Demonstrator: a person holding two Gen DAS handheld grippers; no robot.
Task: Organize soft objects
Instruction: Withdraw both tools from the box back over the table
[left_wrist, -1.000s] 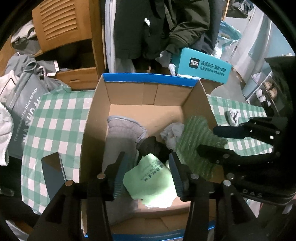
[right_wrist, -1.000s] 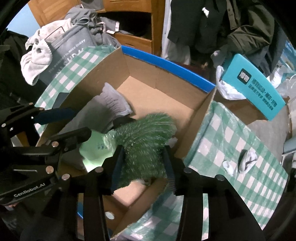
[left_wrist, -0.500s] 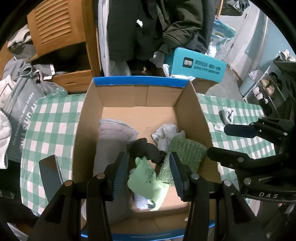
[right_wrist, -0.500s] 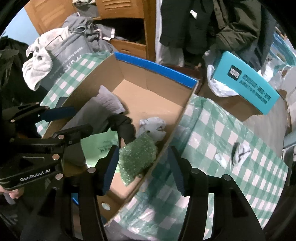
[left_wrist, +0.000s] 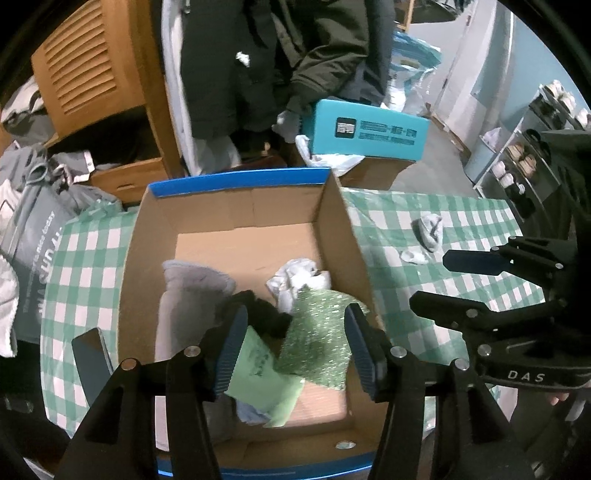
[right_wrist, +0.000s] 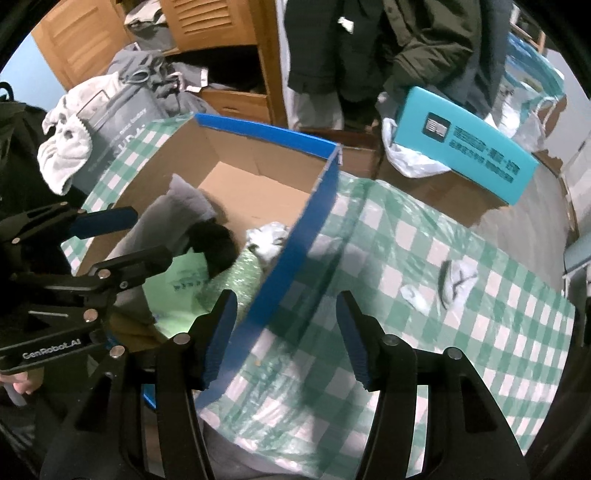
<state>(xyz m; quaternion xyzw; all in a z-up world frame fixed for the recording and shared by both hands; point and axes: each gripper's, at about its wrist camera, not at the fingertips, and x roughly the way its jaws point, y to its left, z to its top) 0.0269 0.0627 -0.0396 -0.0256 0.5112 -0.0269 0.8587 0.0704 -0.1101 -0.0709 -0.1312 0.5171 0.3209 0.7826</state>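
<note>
Left wrist view looks straight down into the cardboard box (left_wrist: 236, 218), where the left gripper (left_wrist: 291, 347) hangs with jaws opening and empty over a pale green packet (left_wrist: 264, 384), a sparkly green cloth (left_wrist: 317, 343), a grey cloth (left_wrist: 184, 295), a black piece (left_wrist: 266, 314) and a white rag (left_wrist: 299, 280). Right wrist view instead shows the right gripper (right_wrist: 286, 339), jaws apart and holding nothing, astride the box's blue rim, and two white socks (right_wrist: 458, 280) lying outside on the green checked tablecloth (right_wrist: 424, 332). The grey cloth lies lengthwise toward the box's far wall. Behind stand a wooden cupboard (left_wrist: 96, 85), hanging dark coats (left_wrist: 280, 55) and a teal carton (left_wrist: 365, 133).
</note>
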